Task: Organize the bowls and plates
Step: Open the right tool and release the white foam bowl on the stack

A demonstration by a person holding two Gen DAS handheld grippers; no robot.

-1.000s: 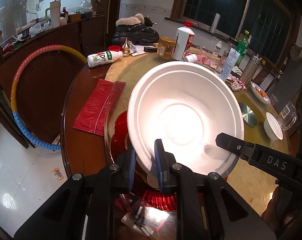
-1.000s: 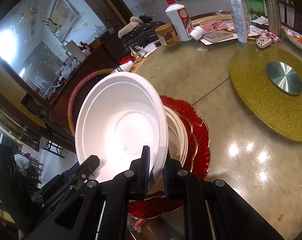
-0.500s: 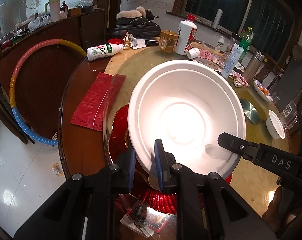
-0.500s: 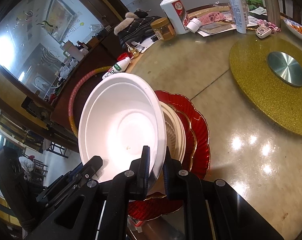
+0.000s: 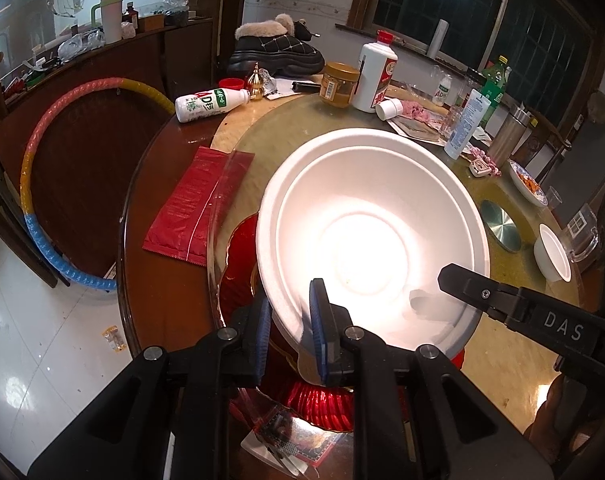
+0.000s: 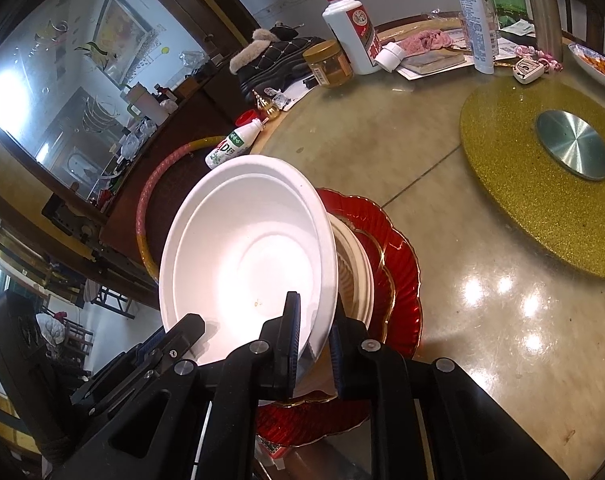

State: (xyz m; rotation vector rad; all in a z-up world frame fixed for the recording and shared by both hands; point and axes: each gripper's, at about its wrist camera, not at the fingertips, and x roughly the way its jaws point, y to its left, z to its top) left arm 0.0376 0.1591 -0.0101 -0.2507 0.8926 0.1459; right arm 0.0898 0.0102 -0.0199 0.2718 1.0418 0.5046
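Two nested white bowls (image 5: 374,216) (image 6: 238,248) hang tilted just above a cream plate (image 6: 358,272) that lies on stacked red scalloped plates (image 6: 398,264) (image 5: 242,240). My left gripper (image 5: 288,300) is shut on the bowls' near rim. My right gripper (image 6: 314,316) has the opposite rim between its blue pads; its jaws are opening slightly while the rim still sits between them. One of its fingers (image 5: 450,276) shows over the bowl in the left wrist view. A small white bowl (image 5: 550,252) and a patterned plate with food (image 5: 526,188) stand at the table's far right.
A gold glitter turntable (image 6: 542,200) lies to the right of the stack. A red packet (image 5: 194,208) is on the left, a milk bottle (image 5: 206,102) behind it. Jars, bottles and a boot crowd the far edge. A hoop (image 5: 42,168) leans beside the table.
Both grippers and the bowls keep their place over the red plates. The right jaws stand a touch wider apart than before.
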